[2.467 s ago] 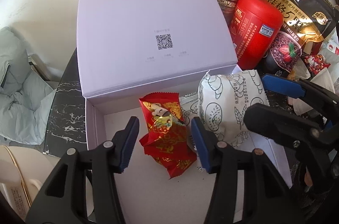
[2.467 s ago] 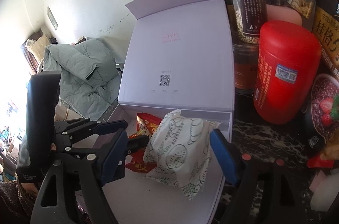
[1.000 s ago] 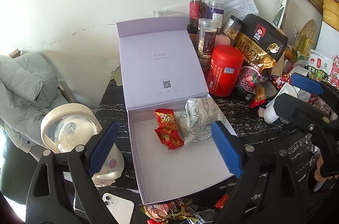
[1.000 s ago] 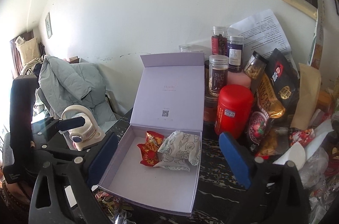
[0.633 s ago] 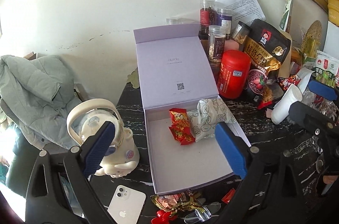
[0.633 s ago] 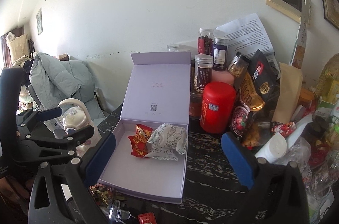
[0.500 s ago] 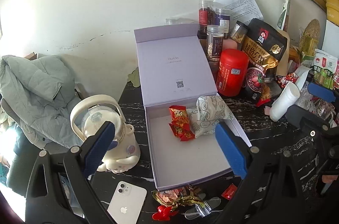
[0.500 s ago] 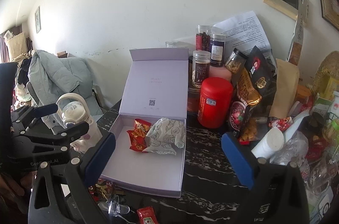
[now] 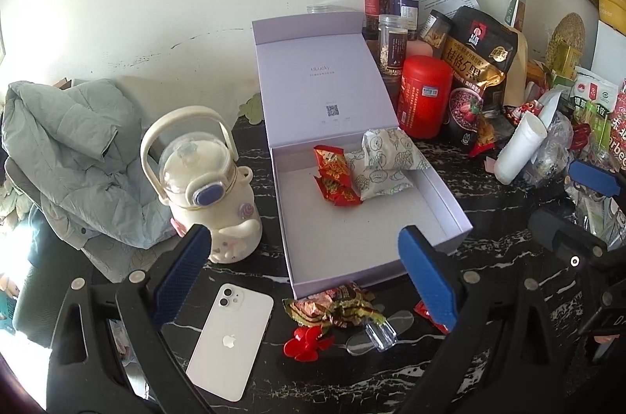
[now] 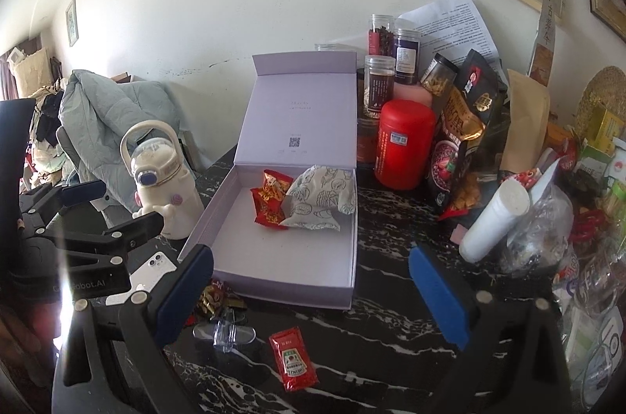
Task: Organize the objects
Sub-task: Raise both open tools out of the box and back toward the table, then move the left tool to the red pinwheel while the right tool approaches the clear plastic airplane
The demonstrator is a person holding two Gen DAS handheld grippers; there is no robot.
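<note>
An open lilac box lies on the black marble table, lid raised. Inside at the back lie a red snack packet and a white patterned packet. My left gripper is open and empty, held back in front of the box. My right gripper is open and empty, also in front of the box. In front of the box lie a crumpled wrapper, a red flower clip, a clear clip and a ketchup sachet.
A white phone and a cream bottle with a handle stand left of the box. A red canister, jars, snack bags and a white tube crowd the right. A grey jacket lies far left.
Both grippers have drawn back and up from the box, leaving the two packets inside it. The jaws of both have opened wide. The table's front edge and its loose items have come into view.
</note>
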